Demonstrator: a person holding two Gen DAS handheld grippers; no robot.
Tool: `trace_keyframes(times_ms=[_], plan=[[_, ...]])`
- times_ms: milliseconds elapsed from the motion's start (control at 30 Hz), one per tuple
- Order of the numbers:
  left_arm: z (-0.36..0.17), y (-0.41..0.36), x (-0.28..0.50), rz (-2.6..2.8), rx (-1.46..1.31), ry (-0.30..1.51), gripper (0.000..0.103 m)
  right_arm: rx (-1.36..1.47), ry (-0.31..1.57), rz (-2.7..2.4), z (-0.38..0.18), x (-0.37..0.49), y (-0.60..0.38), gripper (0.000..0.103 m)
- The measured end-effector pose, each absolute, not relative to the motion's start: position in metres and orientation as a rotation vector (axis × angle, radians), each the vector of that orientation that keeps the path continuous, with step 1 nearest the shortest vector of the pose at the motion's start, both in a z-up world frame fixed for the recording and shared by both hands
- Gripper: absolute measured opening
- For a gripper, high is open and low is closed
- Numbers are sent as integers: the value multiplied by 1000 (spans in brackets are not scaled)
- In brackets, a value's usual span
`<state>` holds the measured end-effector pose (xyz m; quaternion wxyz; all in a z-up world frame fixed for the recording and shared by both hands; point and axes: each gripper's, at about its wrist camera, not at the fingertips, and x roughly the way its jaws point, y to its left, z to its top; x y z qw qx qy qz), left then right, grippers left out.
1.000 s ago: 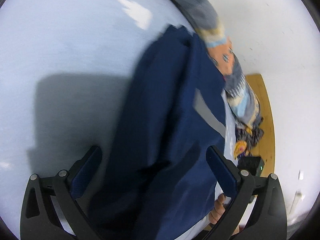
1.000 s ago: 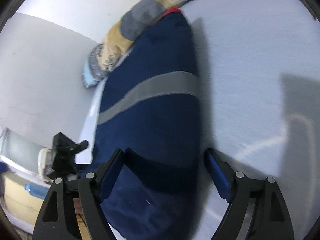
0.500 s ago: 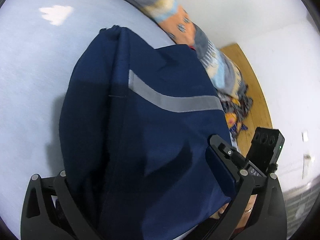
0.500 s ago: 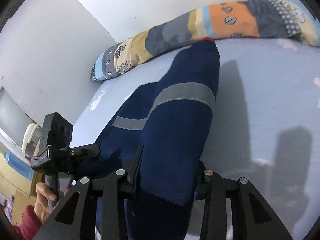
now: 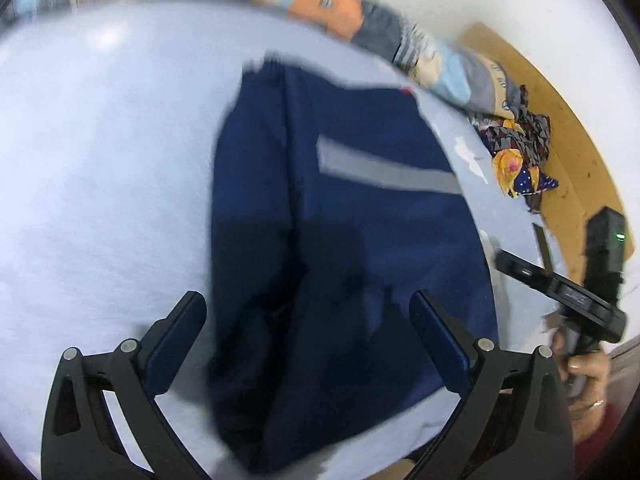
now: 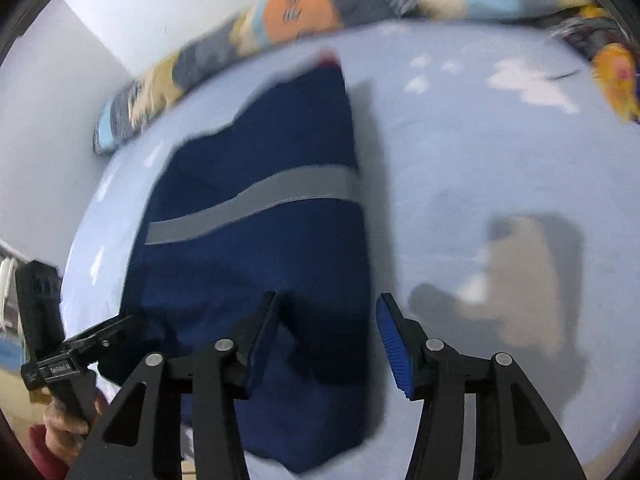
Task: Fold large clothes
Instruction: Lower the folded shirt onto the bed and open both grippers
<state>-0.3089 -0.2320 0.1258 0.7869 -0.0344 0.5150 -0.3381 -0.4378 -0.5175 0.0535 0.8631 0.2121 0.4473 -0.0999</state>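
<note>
A navy garment (image 5: 340, 248) with a grey reflective stripe (image 5: 388, 174) lies folded on the light-blue bed sheet (image 5: 100, 200). My left gripper (image 5: 310, 320) hovers above its near end, jaws wide open, with cloth below but not pinched. In the right wrist view the same garment (image 6: 256, 248) and its stripe (image 6: 256, 200) lie under my right gripper (image 6: 326, 320). Its jaws are opening; the fold's right edge sits between them, and the blue right pad (image 6: 394, 344) stands clear of the cloth. Each view shows the other gripper (image 5: 560, 292) (image 6: 76, 344) held by a hand.
A long patchwork bolster (image 6: 304, 8) lies along the wall at the bed's far edge. A crumpled patterned cloth (image 5: 516, 152) sits at its end beside a wooden board (image 5: 580, 152). Bare sheet (image 6: 480, 140) spreads right of the garment.
Half a second ago the right jaws were shut on the garment's fold; now they have let go. Both grippers have drawn back and up, and the garment lies flatter on the sheet.
</note>
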Motion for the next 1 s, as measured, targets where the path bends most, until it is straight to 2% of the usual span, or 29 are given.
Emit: trace_keyframes(times_ms=[100, 133, 167, 233, 333, 433, 533, 700, 833, 933, 1000], plan=[[153, -228, -339, -723, 47, 962, 102, 381, 827, -167, 77, -480, -493, 50], [154, -232, -347, -731, 78, 936, 102, 380, 827, -140, 77, -489, -483, 43], [153, -234, -357, -737, 116, 913, 102, 376, 835, -122, 73, -495, -473, 27], [135, -258, -363, -727, 223, 939, 102, 338, 860, -102, 64, -498, -455, 10], [93, -280, -355, -643, 329, 1073, 103, 277, 963, -156, 40, -492, -447, 10], [82, -277, -337, -625, 222, 1168, 103, 302, 1015, -145, 29, -480, -449, 10], [107, -274, -341, -602, 252, 1050, 102, 355, 989, -137, 38, -486, -454, 15], [156, -275, -344, -567, 220, 747, 103, 382, 768, -125, 82, -491, -467, 19], [147, -309, -325, -553, 214, 754, 103, 424, 783, -220, 77, -457, -491, 21], [133, -327, -318, -537, 308, 784, 103, 413, 774, -254, 78, -432, -495, 21], [112, -338, -311, -489, 382, 847, 103, 409, 839, -276, 66, -408, -500, 22]])
